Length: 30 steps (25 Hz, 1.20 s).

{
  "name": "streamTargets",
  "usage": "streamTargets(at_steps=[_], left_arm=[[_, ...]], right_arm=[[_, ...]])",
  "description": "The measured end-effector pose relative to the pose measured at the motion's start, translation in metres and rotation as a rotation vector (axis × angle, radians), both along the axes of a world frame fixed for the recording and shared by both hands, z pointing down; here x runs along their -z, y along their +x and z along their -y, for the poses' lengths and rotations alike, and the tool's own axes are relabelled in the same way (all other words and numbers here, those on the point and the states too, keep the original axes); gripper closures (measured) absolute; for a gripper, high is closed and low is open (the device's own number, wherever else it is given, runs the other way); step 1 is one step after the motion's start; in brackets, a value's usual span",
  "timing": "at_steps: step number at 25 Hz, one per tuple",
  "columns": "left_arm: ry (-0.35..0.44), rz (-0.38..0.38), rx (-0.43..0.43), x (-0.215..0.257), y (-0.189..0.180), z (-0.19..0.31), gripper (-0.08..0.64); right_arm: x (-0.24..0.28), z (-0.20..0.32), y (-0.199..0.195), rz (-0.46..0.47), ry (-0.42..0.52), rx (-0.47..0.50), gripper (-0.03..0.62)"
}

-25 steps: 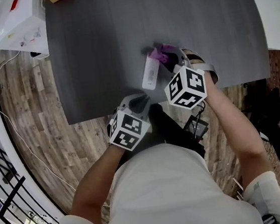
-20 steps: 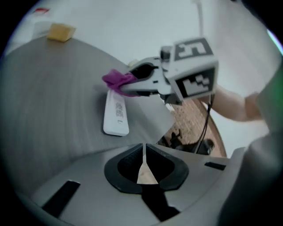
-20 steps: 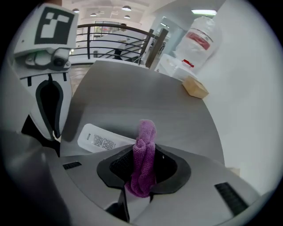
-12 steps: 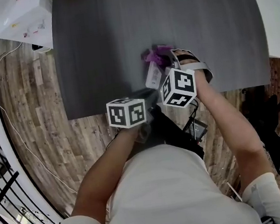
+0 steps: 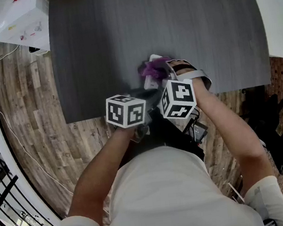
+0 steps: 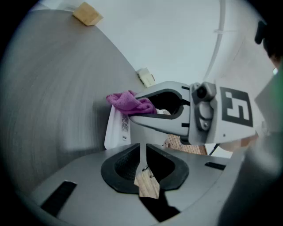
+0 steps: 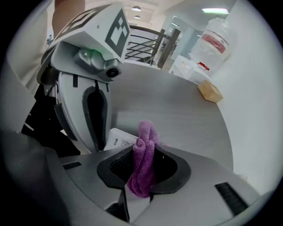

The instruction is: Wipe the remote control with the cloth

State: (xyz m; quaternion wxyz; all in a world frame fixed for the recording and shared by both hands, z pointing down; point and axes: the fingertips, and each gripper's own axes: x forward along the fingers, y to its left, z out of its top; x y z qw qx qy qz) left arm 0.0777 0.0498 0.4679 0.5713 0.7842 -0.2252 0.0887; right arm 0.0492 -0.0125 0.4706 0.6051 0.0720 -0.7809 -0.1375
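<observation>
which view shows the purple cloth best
The right gripper view: the cloth sits close up, pinched between the right gripper's jaws. The left gripper view shows a small bunch by the remote; the head view only a blurred purple patch.

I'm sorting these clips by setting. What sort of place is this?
Probably an office or lab workspace rather than a home: a plain grey table, a black railing beside the plank floor, and ceiling lights.

cloth [image 5: 152,68] on remote [image 6: 116,132], over tbl [image 5: 96,38] (nr edge)
</observation>
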Motion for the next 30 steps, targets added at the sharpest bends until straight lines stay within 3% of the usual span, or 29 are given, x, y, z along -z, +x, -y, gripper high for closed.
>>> streamTargets(at_steps=[3,7,10,15,21,23,25,27,30], left_arm=[[-0.027,0.012,-0.03,-0.003,-0.004,-0.016,0.532],[-0.086,0.018,0.0,-0.018,-0.002,-0.02,0.532],[-0.062,0.01,0.006,-0.016,0.002,-0.011,0.532],[-0.03,0.017,-0.035,-0.014,0.003,-0.013,0.532],[0.0,0.052,-0.09,-0.016,0.004,-0.028,0.531],[-0.012,0.061,-0.095,-0.019,0.002,-0.037,0.532],[-0.027,0.059,-0.089,-0.019,-0.001,-0.043,0.532],[-0.034,0.055,-0.084,-0.019,-0.004,-0.046,0.532],[-0.035,0.059,-0.076,-0.019,-0.007,-0.046,0.532]], right_arm=[[0.0,0.002,0.002,0.002,-0.013,-0.008,0.491],[0.003,-0.003,0.001,-0.011,0.0,-0.013,0.491],[0.006,-0.018,-0.002,0.014,-0.046,-0.033,0.491],[0.007,-0.052,-0.01,0.061,-0.18,-0.071,0.491],[0.017,-0.075,-0.017,0.195,-0.533,-0.207,0.491],[0.025,-0.072,-0.018,0.247,-0.561,-0.233,0.491],[0.036,-0.046,-0.02,0.326,-0.451,-0.293,0.491],[0.045,-0.007,-0.014,0.361,-0.235,-0.35,0.491],[0.039,0.035,0.002,0.251,0.091,-0.299,0.491]])
